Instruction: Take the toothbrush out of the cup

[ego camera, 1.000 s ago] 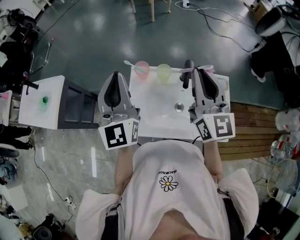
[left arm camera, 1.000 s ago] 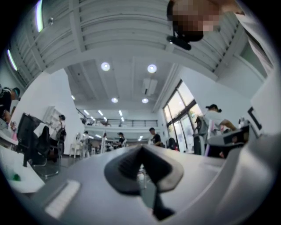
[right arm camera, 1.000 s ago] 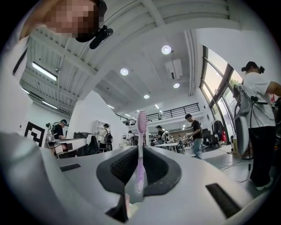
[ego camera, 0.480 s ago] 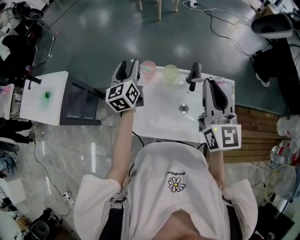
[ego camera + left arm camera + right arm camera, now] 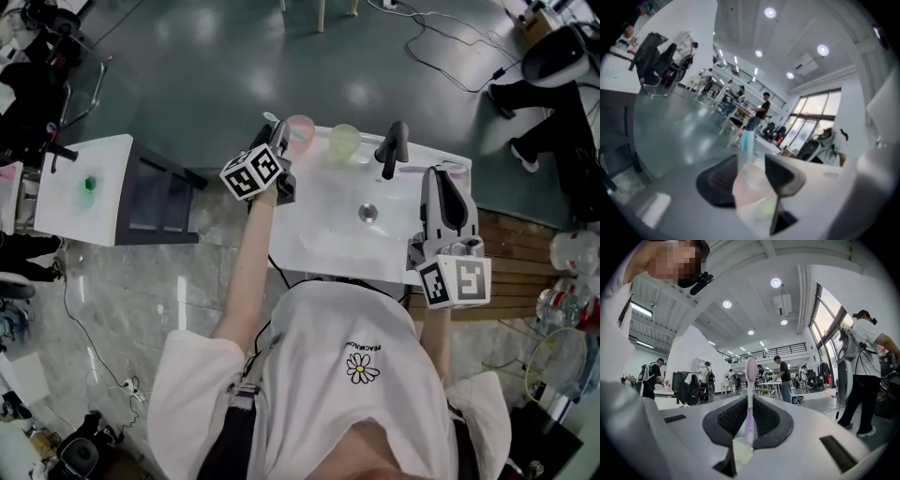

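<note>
Plastic blue brush (image 5: 747, 142), likely light, stiff, slick | stands in pink cup (image 5: 300, 128), upper centre of head view | left tongs (image 5: 751, 176) wide, closing around it, no grip yet | grip handle above rim | right tongs (image 5: 749, 420) clamp pink brush (image 5: 750, 376)

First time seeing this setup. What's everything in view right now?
sink: one, white, in the middle.
tap: one, dark, sink's far edge.
pink cup: one, far rim, between the left fingers.
green cup: one, beside the pink cup.
blue toothbrush: one, standing in pink cup.
purple toothbrush: one, upright between the right fingers.
counter: one, white, left of sink.
left gripper: one, grey, fingers closing around pink cup, not pressing yet.
right gripper: one, grey, shut on purple toothbrush.
</note>
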